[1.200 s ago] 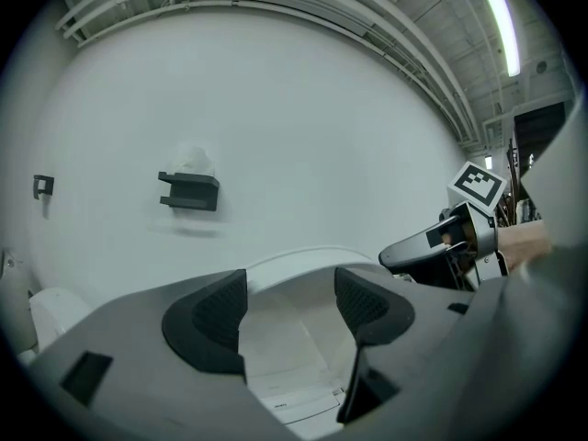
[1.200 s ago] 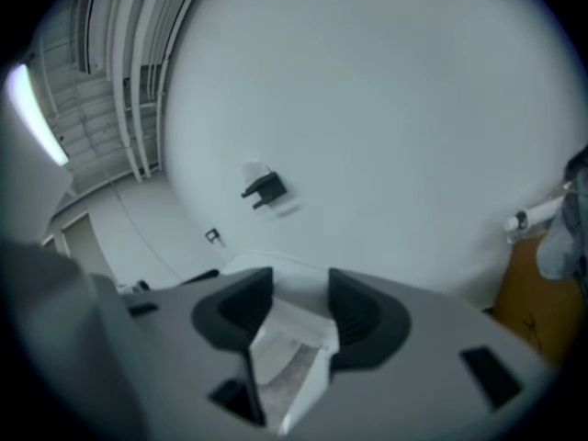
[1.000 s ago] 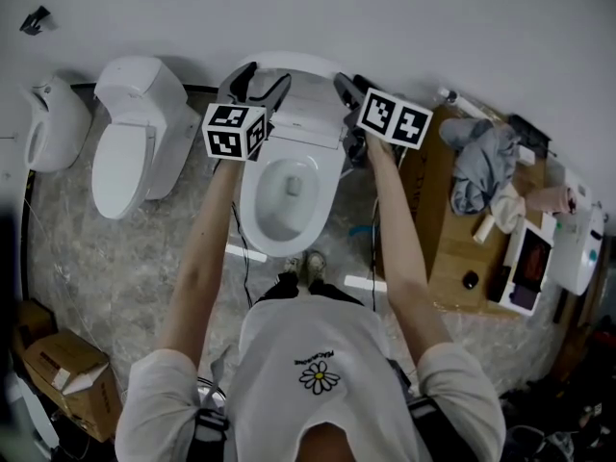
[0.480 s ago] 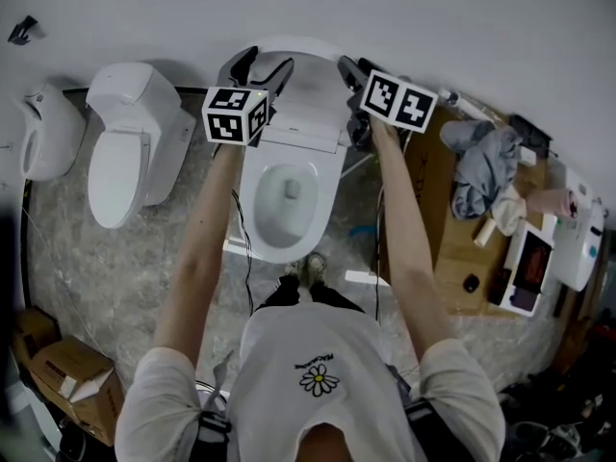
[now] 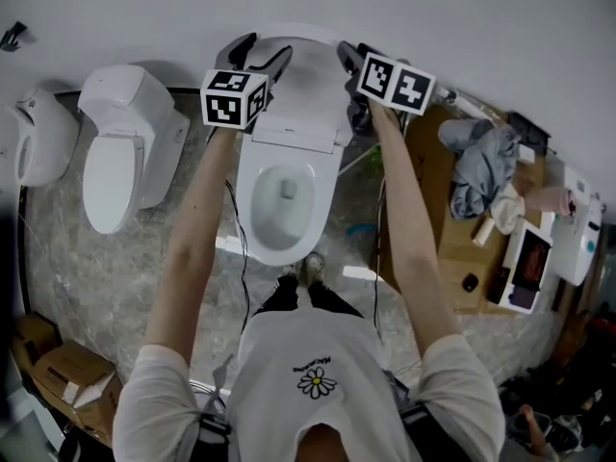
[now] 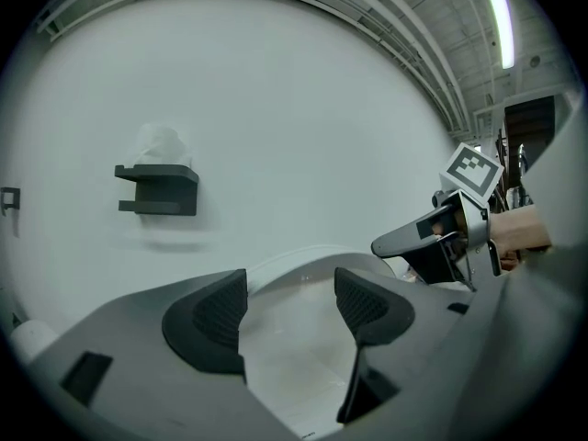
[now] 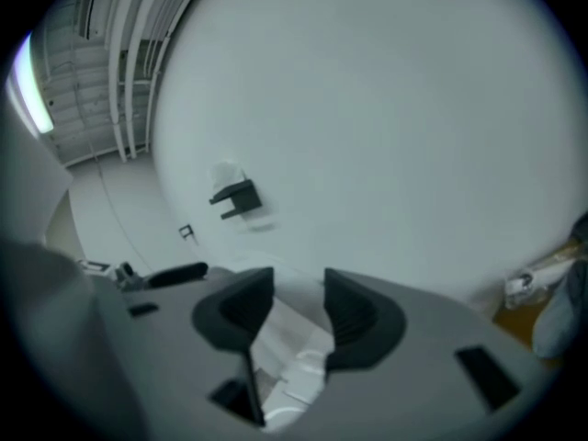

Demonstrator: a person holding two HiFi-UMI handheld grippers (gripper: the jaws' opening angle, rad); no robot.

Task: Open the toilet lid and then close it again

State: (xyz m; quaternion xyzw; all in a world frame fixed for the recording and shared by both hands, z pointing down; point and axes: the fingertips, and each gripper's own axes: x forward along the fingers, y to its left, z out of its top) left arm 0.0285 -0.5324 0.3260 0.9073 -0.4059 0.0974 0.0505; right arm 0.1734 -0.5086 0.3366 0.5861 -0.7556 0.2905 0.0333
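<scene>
Against white wall, open toilet; marbled floor; wooden table right.

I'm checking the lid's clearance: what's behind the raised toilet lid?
Only the white wall shows behind the lid; a tank or gap there, if any, is covered by the lid itself.

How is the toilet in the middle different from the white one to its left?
The middle toilet has its lid raised toward the wall, bowl exposed; the left toilet is closed. The left gripper and right gripper flank the middle toilet's lid; neither is at the left toilet. Both toilets are white and stand on the same stone floor.
</scene>
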